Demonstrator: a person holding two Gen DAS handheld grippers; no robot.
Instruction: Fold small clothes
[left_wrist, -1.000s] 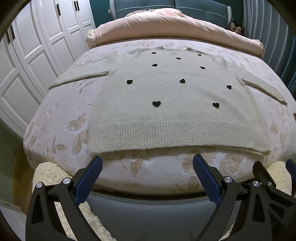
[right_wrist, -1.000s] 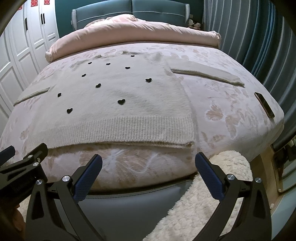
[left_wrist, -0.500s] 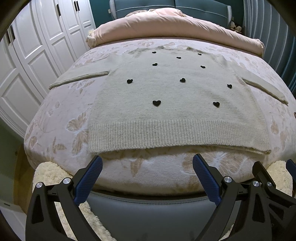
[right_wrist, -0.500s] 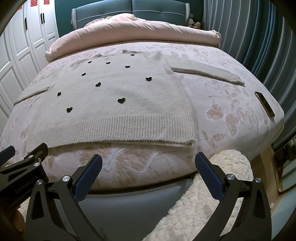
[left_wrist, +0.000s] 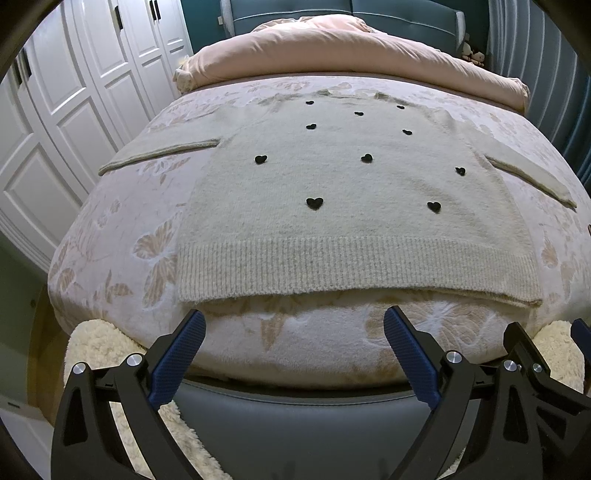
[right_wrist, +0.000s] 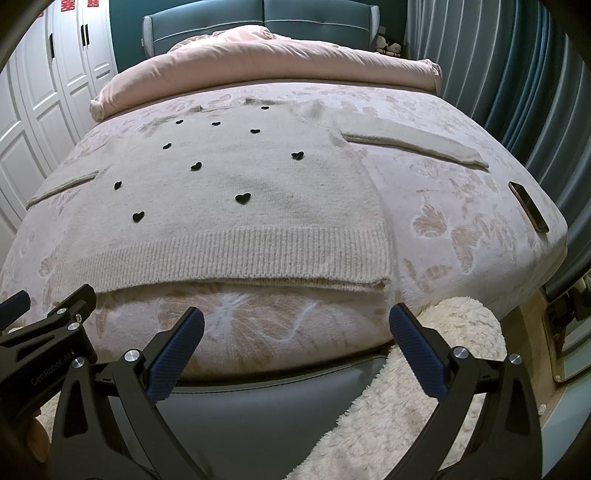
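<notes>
A cream knit sweater (left_wrist: 332, 206) with small black hearts lies flat on the bed, sleeves spread to both sides, ribbed hem toward me. It also shows in the right wrist view (right_wrist: 229, 206). My left gripper (left_wrist: 293, 343) is open and empty, just below the hem near its left corner, over the bed's foot edge. My right gripper (right_wrist: 295, 339) is open and empty, below the hem near its right corner. The left gripper's body shows at the lower left of the right wrist view (right_wrist: 44, 332).
The bed (left_wrist: 122, 236) has a pink floral cover and a rolled pink duvet (left_wrist: 332, 48) at the head. A dark phone (right_wrist: 528, 206) lies near the bed's right edge. White wardrobe doors (left_wrist: 55, 110) stand left, curtains (right_wrist: 517, 74) right, fluffy rug (right_wrist: 424, 387) on the floor.
Both grippers have crept slightly forward and up toward the hem; the sweater has not moved and both stay open.
</notes>
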